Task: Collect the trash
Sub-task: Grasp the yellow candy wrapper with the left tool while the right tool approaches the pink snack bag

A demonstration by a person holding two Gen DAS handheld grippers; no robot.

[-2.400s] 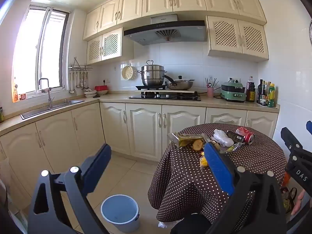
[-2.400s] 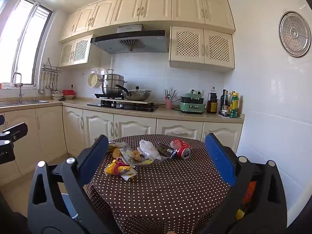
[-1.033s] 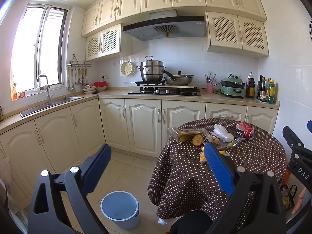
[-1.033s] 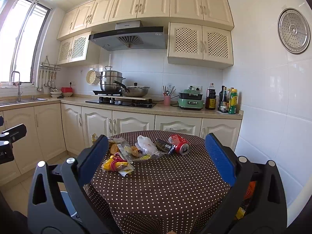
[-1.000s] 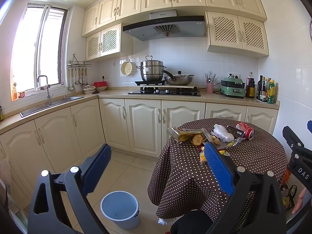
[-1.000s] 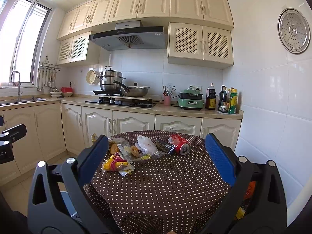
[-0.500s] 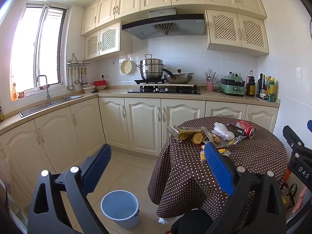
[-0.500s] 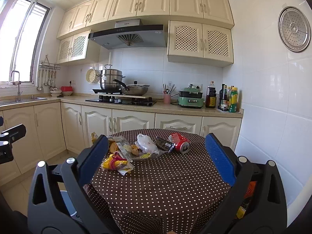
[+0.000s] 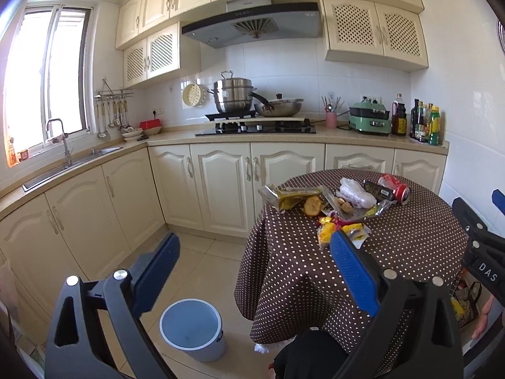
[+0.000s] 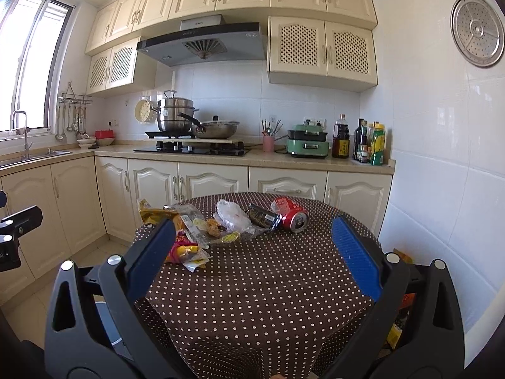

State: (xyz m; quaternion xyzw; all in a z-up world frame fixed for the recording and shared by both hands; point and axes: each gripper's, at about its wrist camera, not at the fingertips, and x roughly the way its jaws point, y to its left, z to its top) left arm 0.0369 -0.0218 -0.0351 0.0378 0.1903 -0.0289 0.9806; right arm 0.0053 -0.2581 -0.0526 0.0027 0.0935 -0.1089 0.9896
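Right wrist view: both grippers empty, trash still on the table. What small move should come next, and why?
Probably ease the right gripper forward and down toward the red can. Its jaws are wide open and empty, well short of the pile, and the can lies on its side at the pile's right edge, clear of the wrappers. The blue bin waits on the floor, left of the table.

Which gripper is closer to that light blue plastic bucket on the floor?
Left. The left gripper hangs above the light blue plastic bucket; the right gripper faces the table.
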